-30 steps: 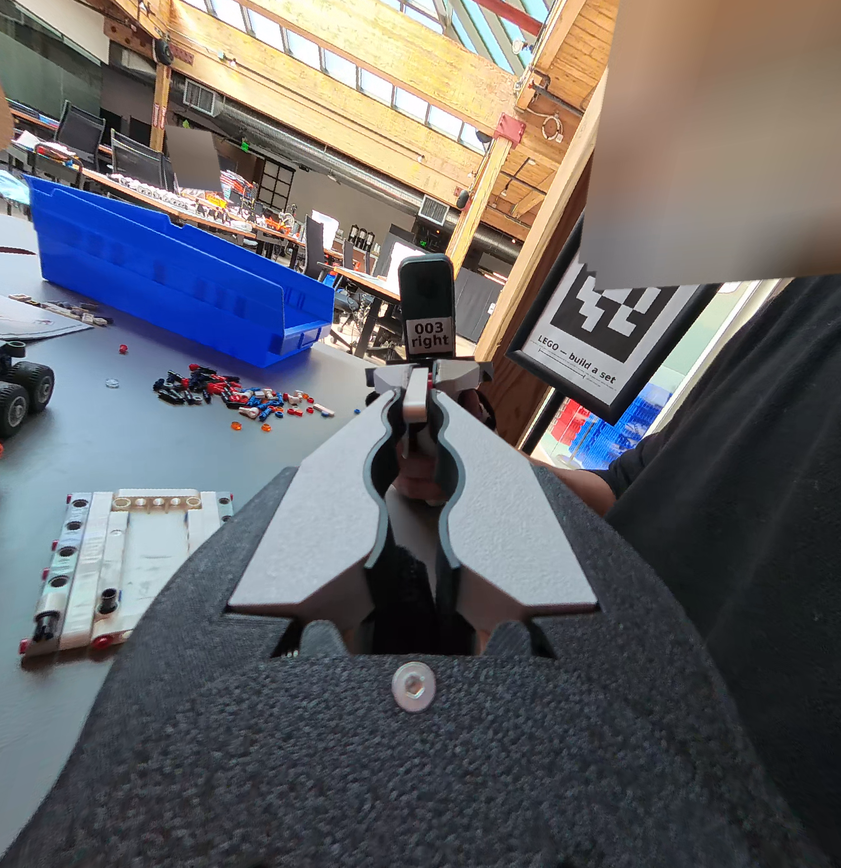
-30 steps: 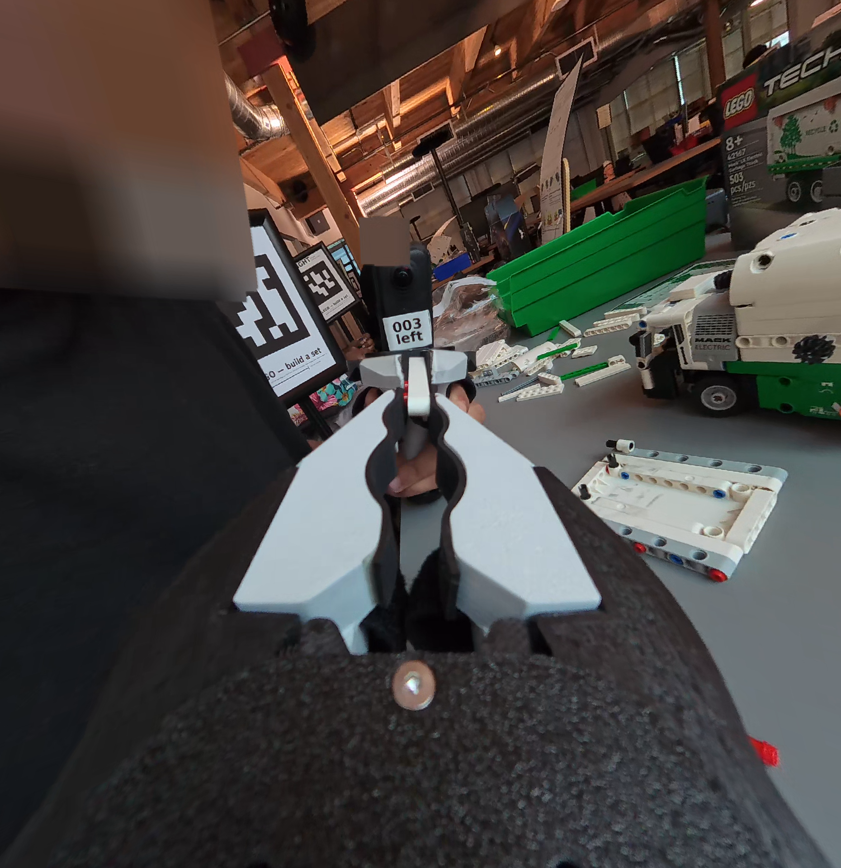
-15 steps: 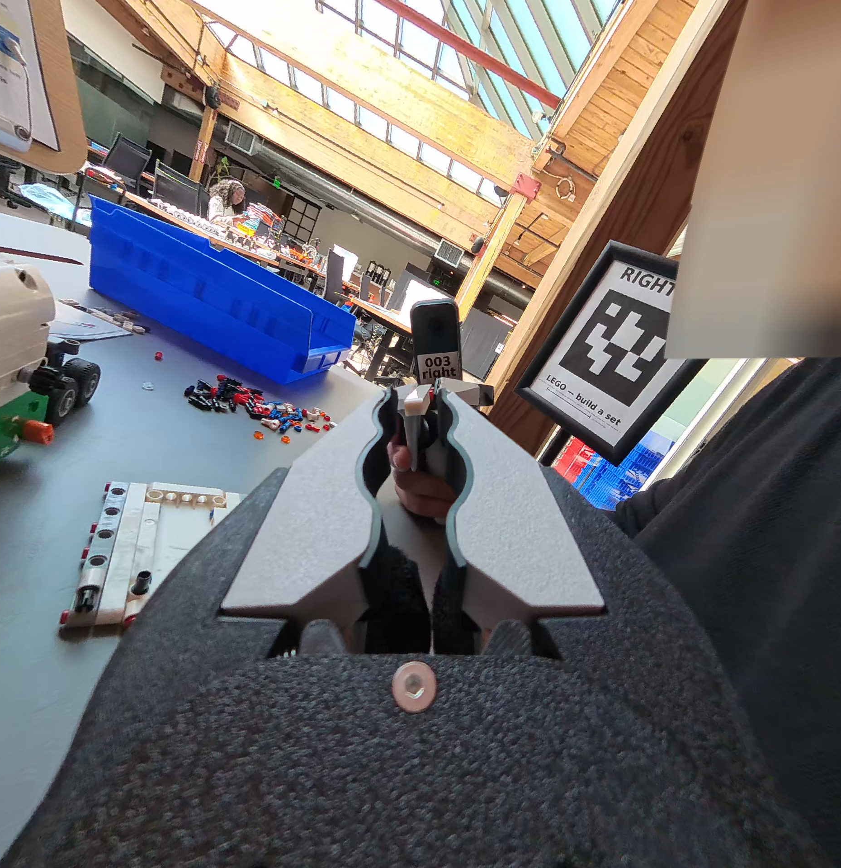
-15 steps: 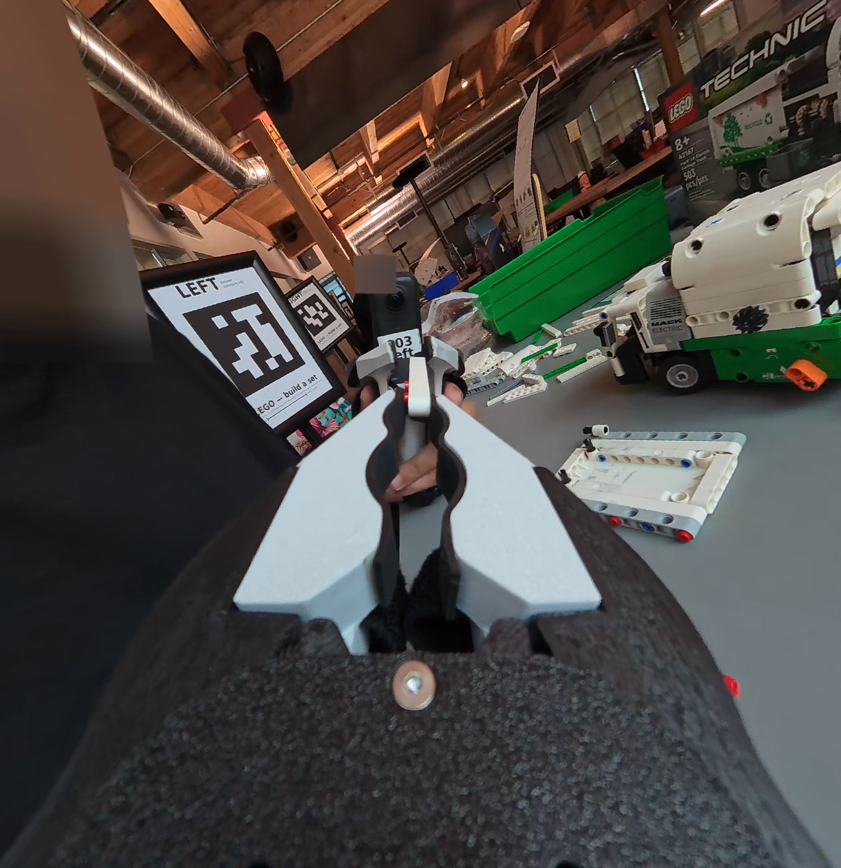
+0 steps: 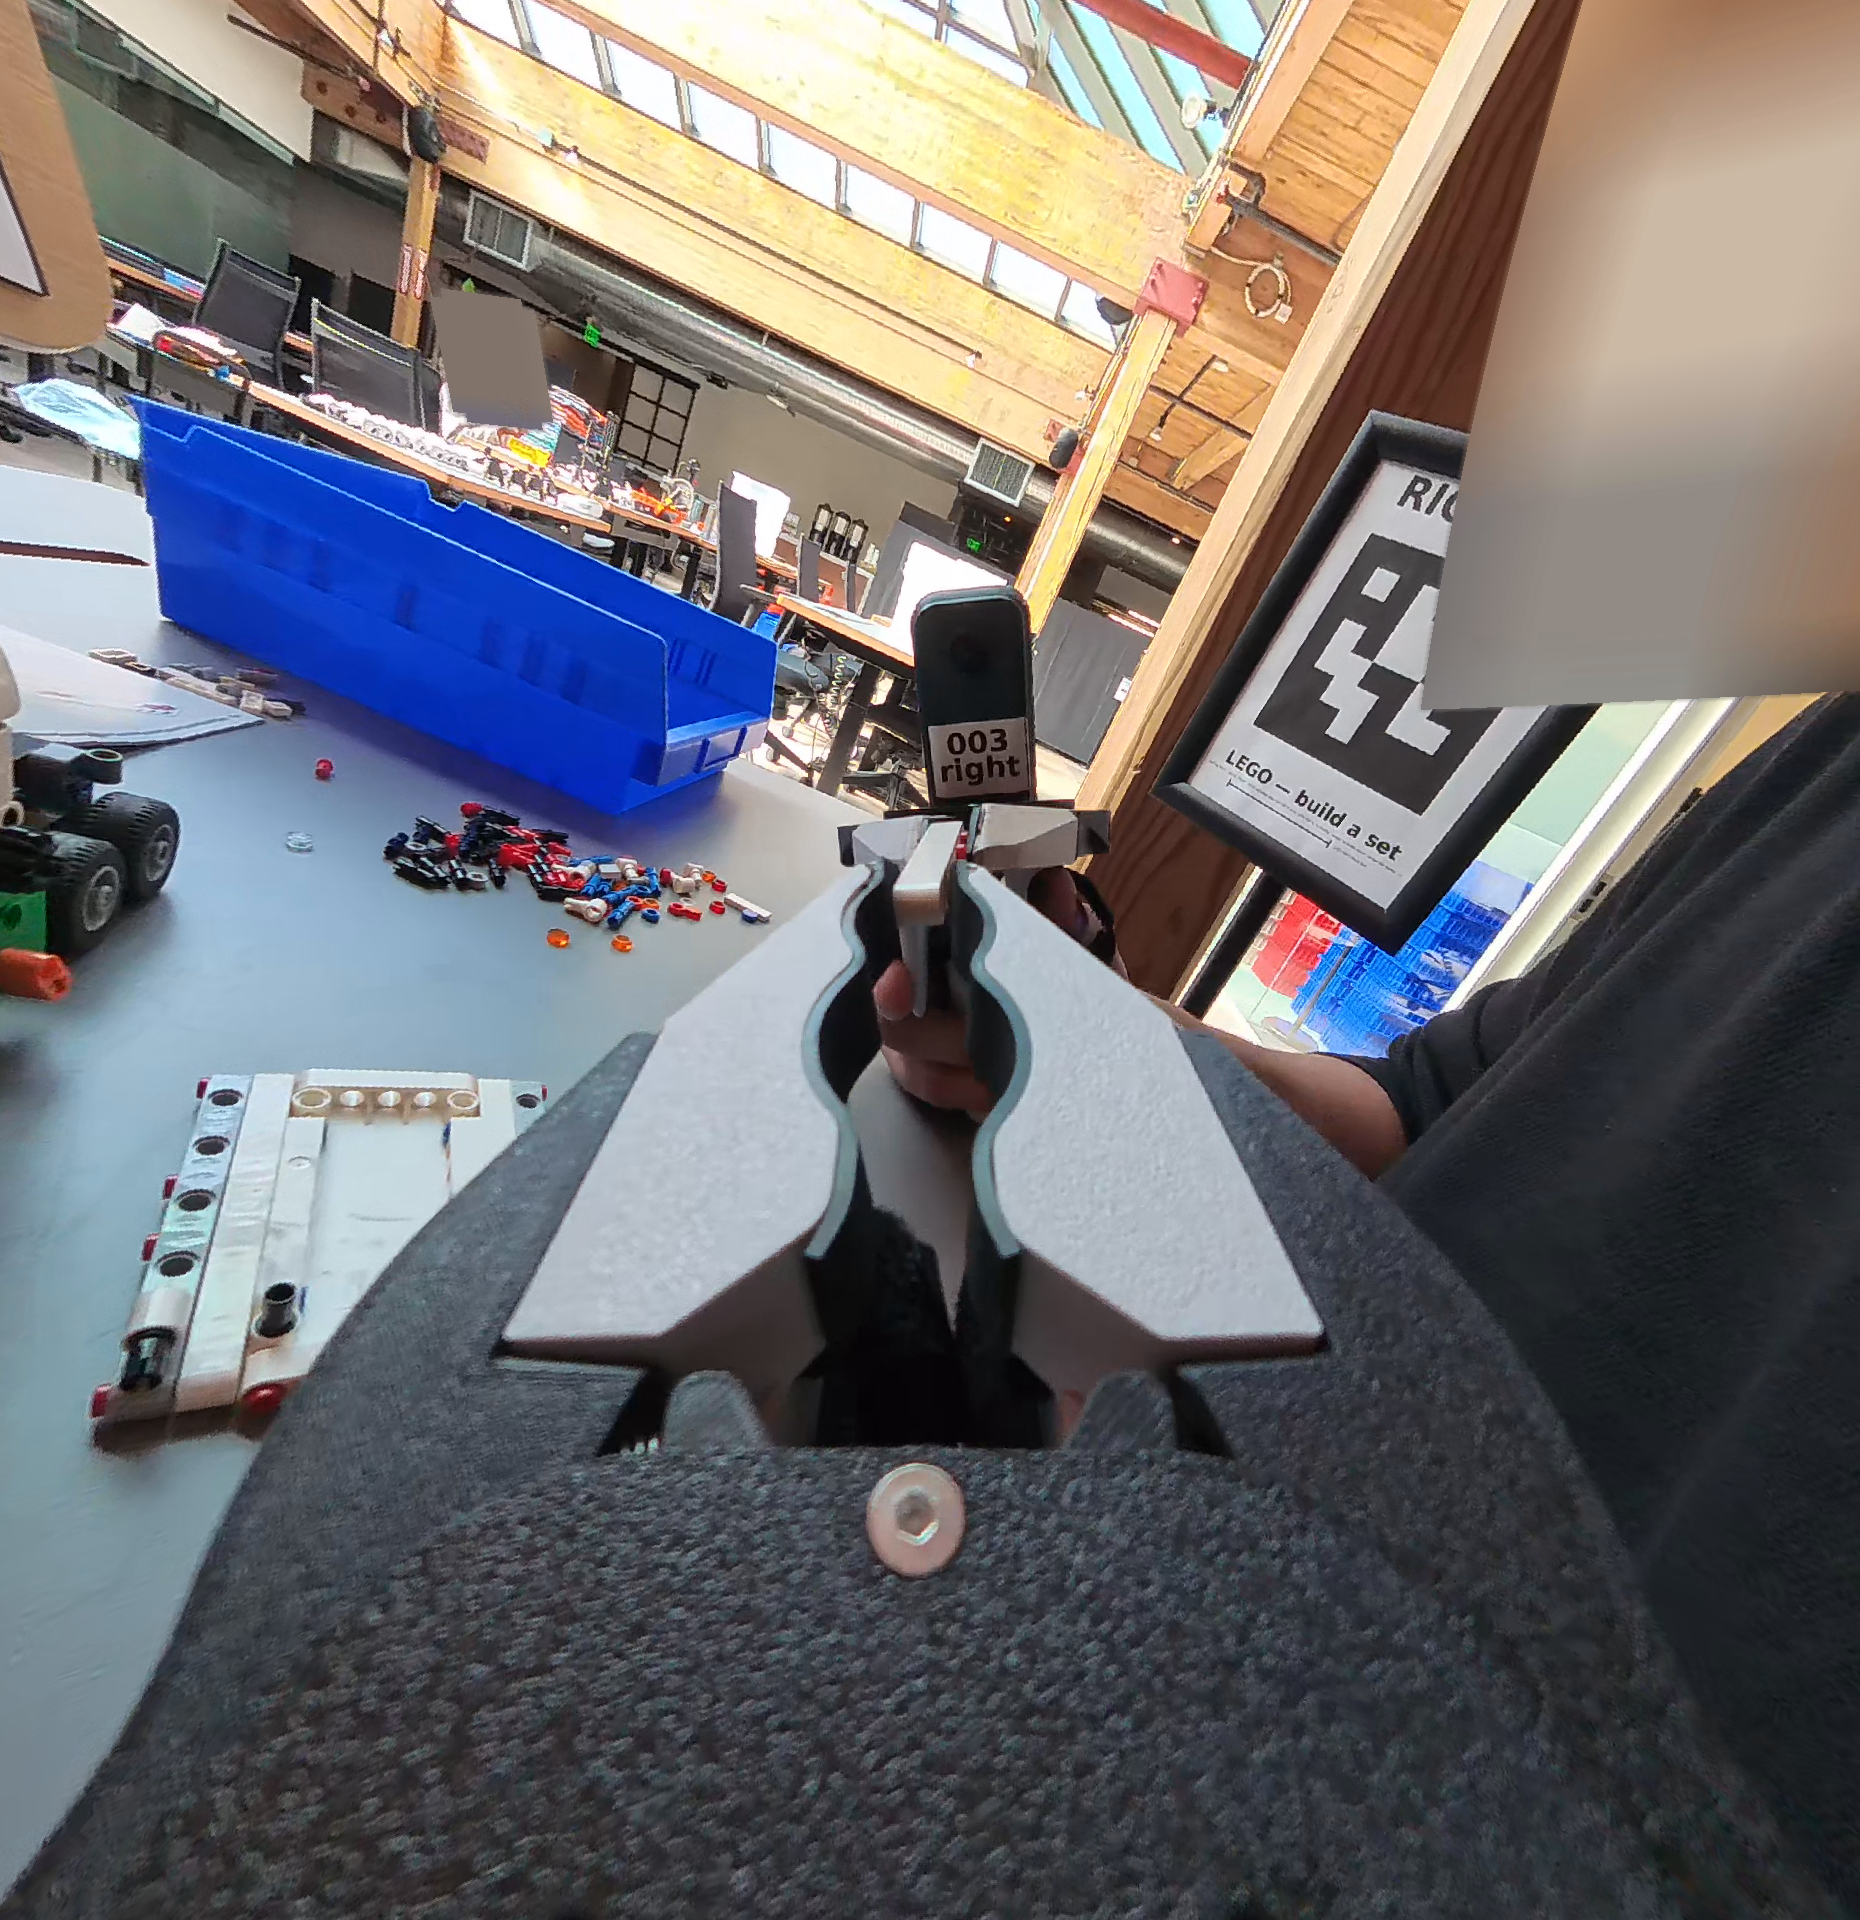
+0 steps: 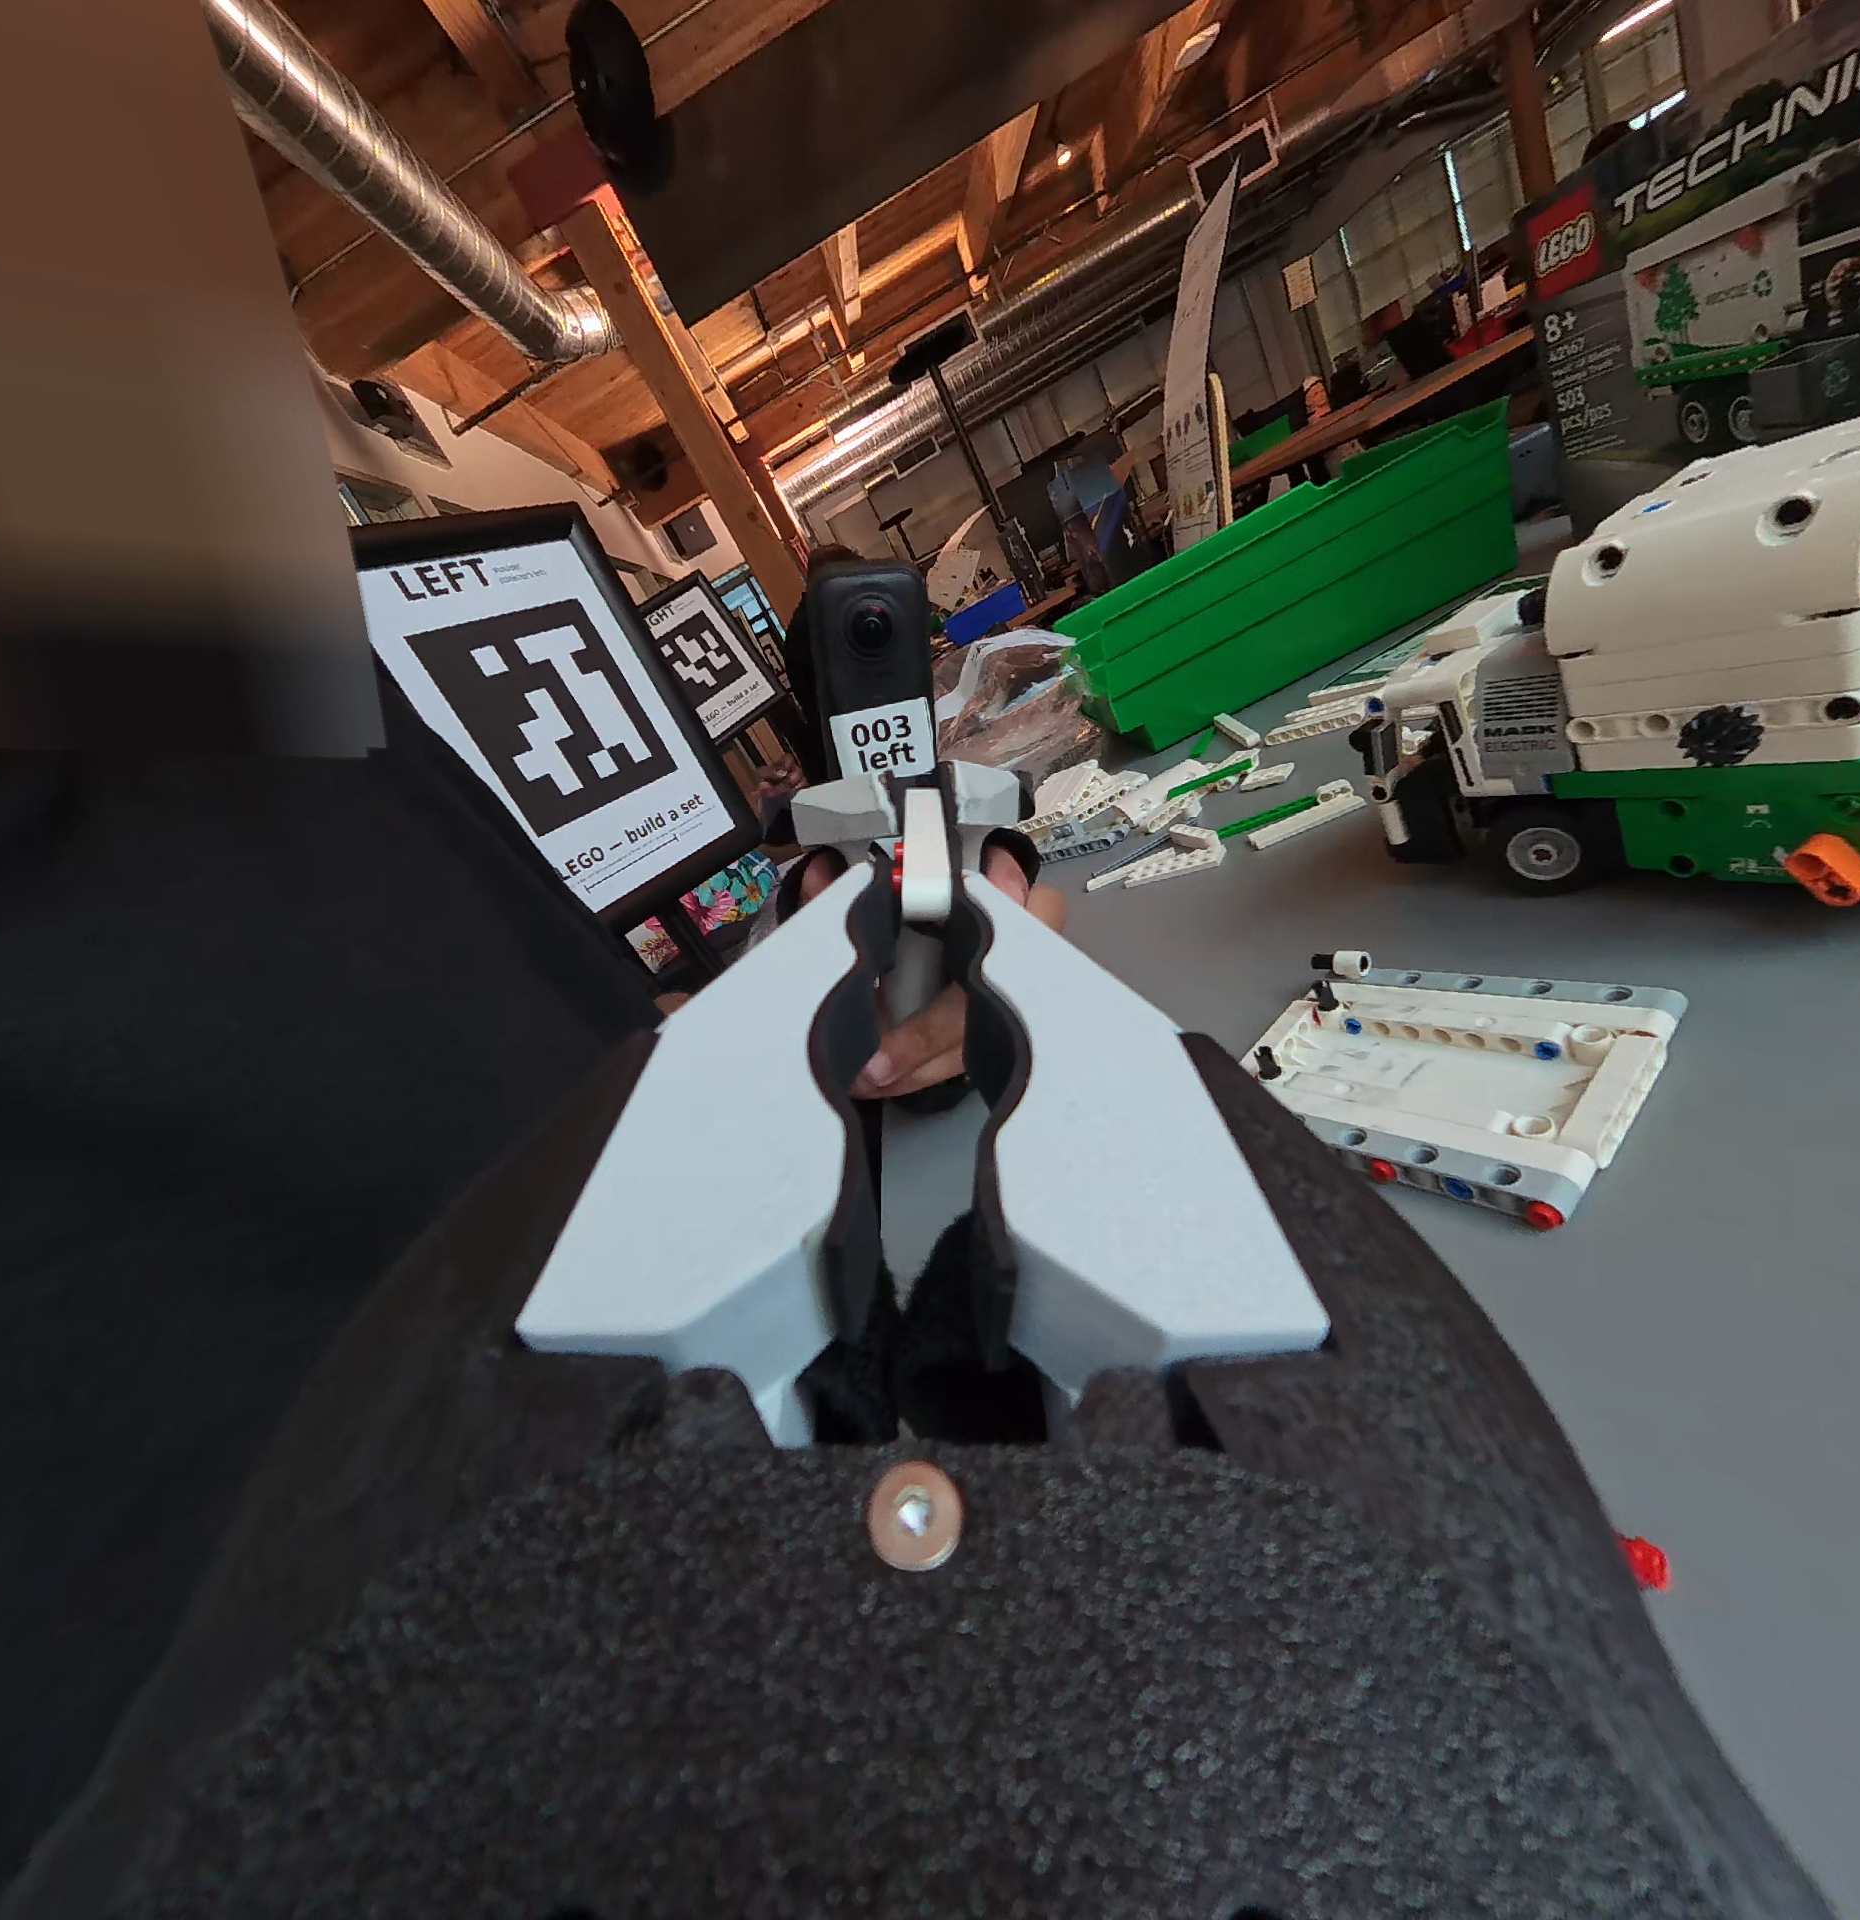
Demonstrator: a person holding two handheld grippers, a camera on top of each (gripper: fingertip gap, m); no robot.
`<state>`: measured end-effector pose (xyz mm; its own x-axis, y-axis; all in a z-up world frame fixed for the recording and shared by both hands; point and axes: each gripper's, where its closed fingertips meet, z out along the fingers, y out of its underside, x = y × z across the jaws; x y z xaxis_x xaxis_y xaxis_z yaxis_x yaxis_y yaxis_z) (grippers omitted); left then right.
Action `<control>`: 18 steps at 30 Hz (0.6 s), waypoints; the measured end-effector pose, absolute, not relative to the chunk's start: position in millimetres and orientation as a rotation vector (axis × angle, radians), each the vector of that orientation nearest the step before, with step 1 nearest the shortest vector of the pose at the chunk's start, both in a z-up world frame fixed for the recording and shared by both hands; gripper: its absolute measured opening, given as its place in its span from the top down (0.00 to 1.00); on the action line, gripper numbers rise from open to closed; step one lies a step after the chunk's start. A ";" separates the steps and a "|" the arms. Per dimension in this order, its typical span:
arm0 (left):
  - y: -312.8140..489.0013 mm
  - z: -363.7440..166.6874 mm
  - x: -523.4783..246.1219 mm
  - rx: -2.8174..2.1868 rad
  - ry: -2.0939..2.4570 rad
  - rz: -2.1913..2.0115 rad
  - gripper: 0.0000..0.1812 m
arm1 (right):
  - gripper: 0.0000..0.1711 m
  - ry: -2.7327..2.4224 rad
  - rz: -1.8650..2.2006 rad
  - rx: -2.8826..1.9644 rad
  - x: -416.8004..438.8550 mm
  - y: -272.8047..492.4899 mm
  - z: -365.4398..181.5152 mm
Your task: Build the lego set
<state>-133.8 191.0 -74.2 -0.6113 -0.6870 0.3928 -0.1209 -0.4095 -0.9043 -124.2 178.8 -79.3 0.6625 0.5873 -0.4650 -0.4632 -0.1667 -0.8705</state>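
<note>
My two grippers are held tip to tip in the air in front of a person's dark shirt. A small white lego piece with red pins point(image 6: 926, 862) sits between them; it also shows in the left wrist view point(image 5: 924, 883). My left gripper point(image 5: 921, 899) is shut on it, and my right gripper point(image 6: 924, 883) is shut on it from the other side. A flat white and grey panel assembly point(image 6: 1456, 1081) lies on the grey table; it also shows in the left wrist view point(image 5: 282, 1226). A white and green lego truck point(image 6: 1684, 707) stands behind it.
A blue bin point(image 5: 438, 623) and a pile of small red, blue and black parts point(image 5: 552, 873) lie on one side. A green bin point(image 6: 1300, 603), loose white beams point(image 6: 1165, 800) and the set's box point(image 6: 1715, 239) are on the other. Framed marker signs point(image 6: 552, 717) stand near the person. The grippers are tip to tip, or close to it.
Both grippers have stayed tip to tip on the white piece while both wrist views tilted and swung a little. The truck now shows nearer in the right wrist view.
</note>
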 end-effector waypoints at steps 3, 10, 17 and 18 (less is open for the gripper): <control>189.2 -74.7 -134.7 -1.110 1.444 -2.083 0.97 | 0.96 -0.113 0.931 -1.467 -124.3 178.0 -78.9; 187.3 -79.1 -135.3 -1.136 1.499 -2.091 0.97 | 0.94 -0.107 0.857 -1.481 -120.5 180.9 -79.6; 213.5 -94.0 -126.2 -1.163 1.502 -1.644 0.97 | 0.89 -0.077 0.525 -1.748 -68.3 159.2 -93.3; 216.8 -98.0 -125.1 -1.154 1.516 -1.549 0.96 | 0.89 -0.100 0.432 -1.855 -61.7 152.6 -107.3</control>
